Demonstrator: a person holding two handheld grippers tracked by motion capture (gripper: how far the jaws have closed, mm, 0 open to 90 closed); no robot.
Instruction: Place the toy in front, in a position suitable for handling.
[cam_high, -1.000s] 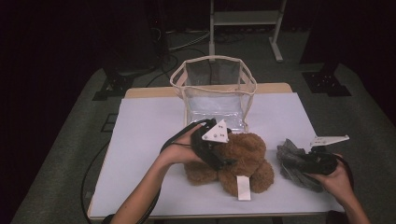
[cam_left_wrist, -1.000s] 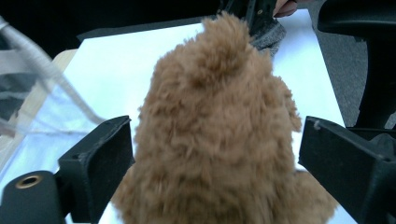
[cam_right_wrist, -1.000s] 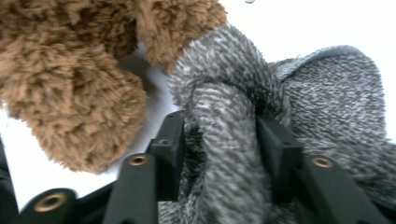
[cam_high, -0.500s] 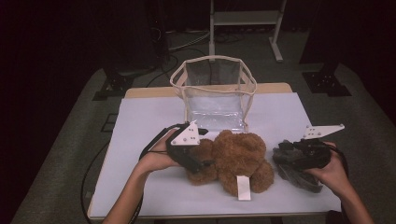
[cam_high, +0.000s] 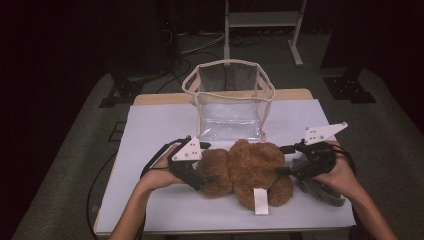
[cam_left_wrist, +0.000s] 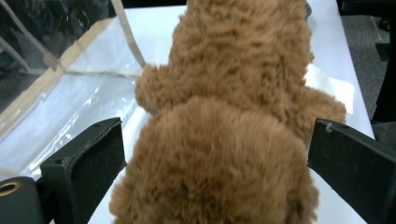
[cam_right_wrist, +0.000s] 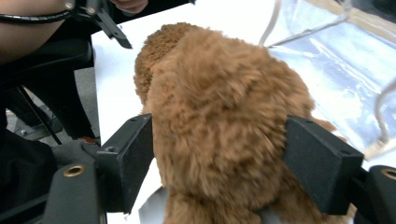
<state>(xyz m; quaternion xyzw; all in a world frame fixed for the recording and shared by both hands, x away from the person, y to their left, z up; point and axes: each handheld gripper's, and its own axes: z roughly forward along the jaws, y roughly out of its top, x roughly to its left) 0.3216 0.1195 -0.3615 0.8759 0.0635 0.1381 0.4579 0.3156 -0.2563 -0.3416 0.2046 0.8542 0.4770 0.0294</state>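
White table (cam_high: 150, 125): teddy bear (cam_high: 250, 170) mid-front, both grippers' opening jaws straddle its ends.

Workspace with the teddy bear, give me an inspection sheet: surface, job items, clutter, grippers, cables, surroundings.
Surface: white table top, wooden edge at the far side.
Job's things: brown teddy bear lying near the front edge, white tag showing; clear bag upright just behind it, mouth open.
Clutter: grey cloth under the right hand.
Grippers: left gripper and right gripper each straddle one end of the bear; jaws have just been opening, pads not pressing.
Cables: black cable trails off the left edge.
Surroundings: dark room, grey floor, metal stand legs behind the table.
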